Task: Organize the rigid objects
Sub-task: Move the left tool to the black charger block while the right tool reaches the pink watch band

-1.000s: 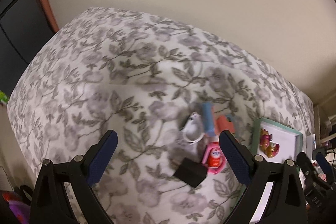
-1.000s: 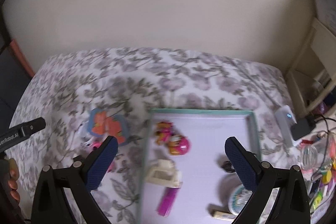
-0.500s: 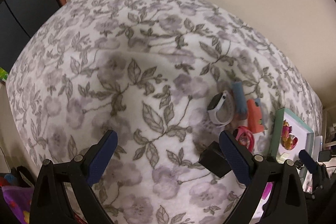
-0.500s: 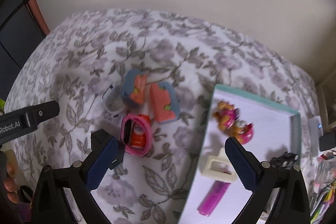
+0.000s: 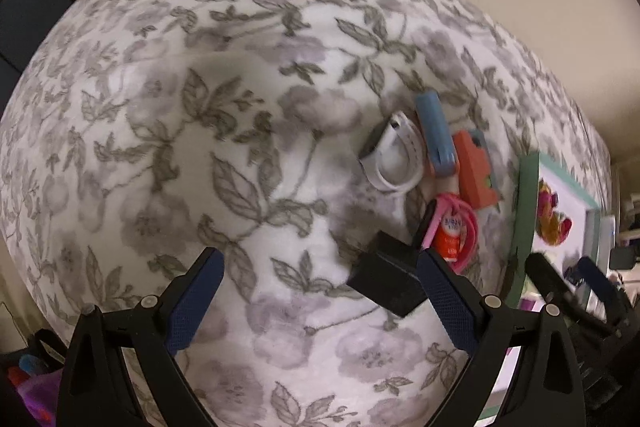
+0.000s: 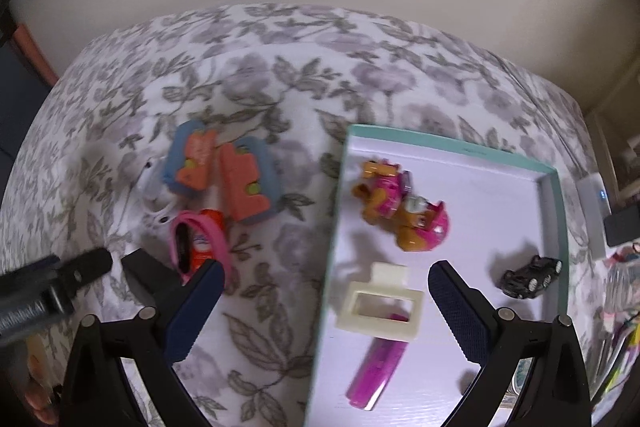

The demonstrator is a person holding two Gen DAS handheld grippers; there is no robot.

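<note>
Toys [image 6: 224,183] left of the tray [image 6: 558,227] await sorting; your left gripper [image 5: 320,299] and right gripper [image 6: 324,303] gape empty, so close on the black box [image 5: 386,281].

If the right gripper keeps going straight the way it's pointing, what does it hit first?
Probably the cream rectangular clip, lying in the teal-rimmed tray between the open jaws of the right gripper. Its left finger sits over the floral cover beside the tray. Depth is hard to judge.

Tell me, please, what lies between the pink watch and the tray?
Only bare floral blanket separates the pink watch from the tray, as the right wrist view shows.
</note>
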